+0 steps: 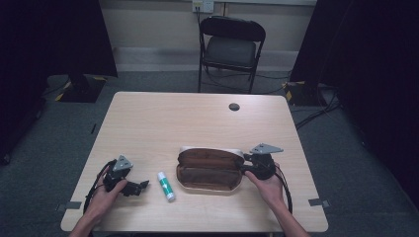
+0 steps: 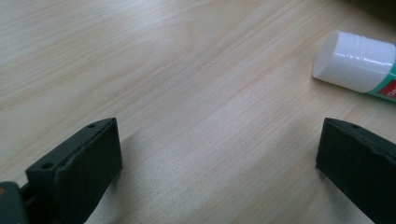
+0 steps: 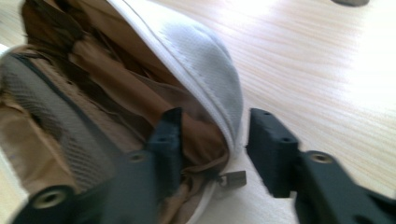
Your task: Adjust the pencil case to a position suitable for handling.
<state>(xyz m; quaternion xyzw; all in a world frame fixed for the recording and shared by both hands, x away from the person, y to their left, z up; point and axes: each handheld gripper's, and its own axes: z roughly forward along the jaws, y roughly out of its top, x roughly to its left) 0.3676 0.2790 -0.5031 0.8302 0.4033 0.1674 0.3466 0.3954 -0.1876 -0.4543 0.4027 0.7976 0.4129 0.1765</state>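
My right tongs [image 3: 212, 149] stand partly open at the right end of the open case [image 1: 210, 170], one jaw inside against the brown lining, the other outside the white shell; the rim sits between them with a gap on the outer side, by the zip pull [image 3: 232, 178]. The case lies near the front middle of the desk [image 1: 163, 123]. My left tongs [image 2: 219, 163] rest wide apart on bare wood, gripping nothing, with the glue stick [image 2: 357, 65] just beyond them, left of the case.
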